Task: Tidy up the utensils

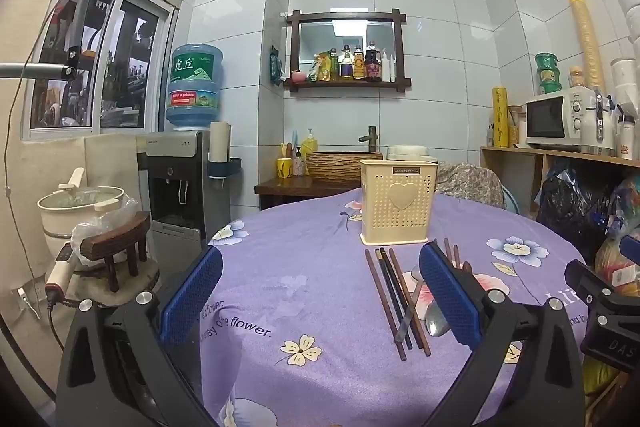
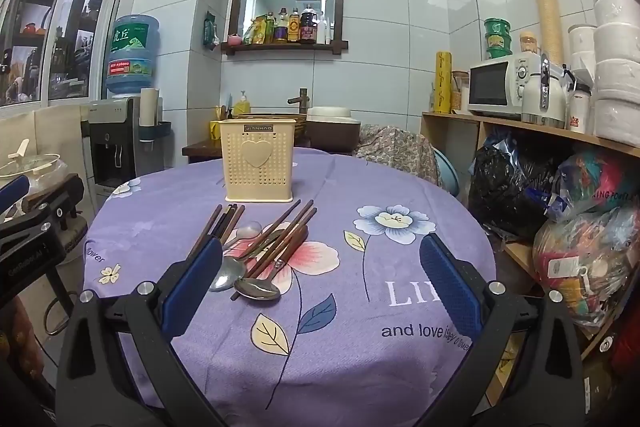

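A cream perforated utensil holder with a heart on its front stands upright on the far half of the round table. In front of it lie several brown chopsticks and metal spoons in a loose pile. My left gripper hovers wide open above the cloth, the pile by its right finger. Over the near part of the table my right gripper is wide open too, the pile lying by its left finger. Neither holds anything.
A purple flowered cloth covers the table. A water dispenser and a small wooden stool stand to the left. Bags are piled under a shelf with a microwave on the right. A sink counter sits behind.
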`<state>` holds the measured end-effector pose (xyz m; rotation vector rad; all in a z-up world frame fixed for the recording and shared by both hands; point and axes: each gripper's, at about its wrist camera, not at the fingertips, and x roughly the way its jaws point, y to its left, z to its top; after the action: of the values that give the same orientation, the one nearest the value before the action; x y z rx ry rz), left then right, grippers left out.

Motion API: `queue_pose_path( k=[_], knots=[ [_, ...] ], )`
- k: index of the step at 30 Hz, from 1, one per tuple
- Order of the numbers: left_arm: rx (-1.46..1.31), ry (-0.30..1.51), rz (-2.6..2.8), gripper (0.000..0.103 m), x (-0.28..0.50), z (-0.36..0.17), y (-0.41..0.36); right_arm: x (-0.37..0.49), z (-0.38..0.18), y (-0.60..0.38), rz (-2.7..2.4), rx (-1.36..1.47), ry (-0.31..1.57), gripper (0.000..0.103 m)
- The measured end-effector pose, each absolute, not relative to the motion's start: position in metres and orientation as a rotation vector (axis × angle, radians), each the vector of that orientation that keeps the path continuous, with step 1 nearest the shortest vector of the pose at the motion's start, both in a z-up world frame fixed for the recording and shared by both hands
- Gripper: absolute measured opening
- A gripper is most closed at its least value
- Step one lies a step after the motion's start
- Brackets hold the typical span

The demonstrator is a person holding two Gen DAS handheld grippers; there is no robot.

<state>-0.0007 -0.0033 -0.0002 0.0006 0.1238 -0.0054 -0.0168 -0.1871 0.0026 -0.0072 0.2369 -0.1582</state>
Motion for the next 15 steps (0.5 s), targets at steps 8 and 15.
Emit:
queue_pose_path(
  k=[8,15],
  knots=[
    [-0.003,0.121,-0.006,0.098,-0.0023,0.0004,-0.0004,-0.0163,0.0031,-0.1859,-0.16,-0.008,0.239,0.098],
    [-0.001,0.12,-0.006,0.098,-0.0026,0.0013,-0.0022,-0.016,0.0027,-0.1857,-0.159,-0.008,0.241,0.098]
  ],
)
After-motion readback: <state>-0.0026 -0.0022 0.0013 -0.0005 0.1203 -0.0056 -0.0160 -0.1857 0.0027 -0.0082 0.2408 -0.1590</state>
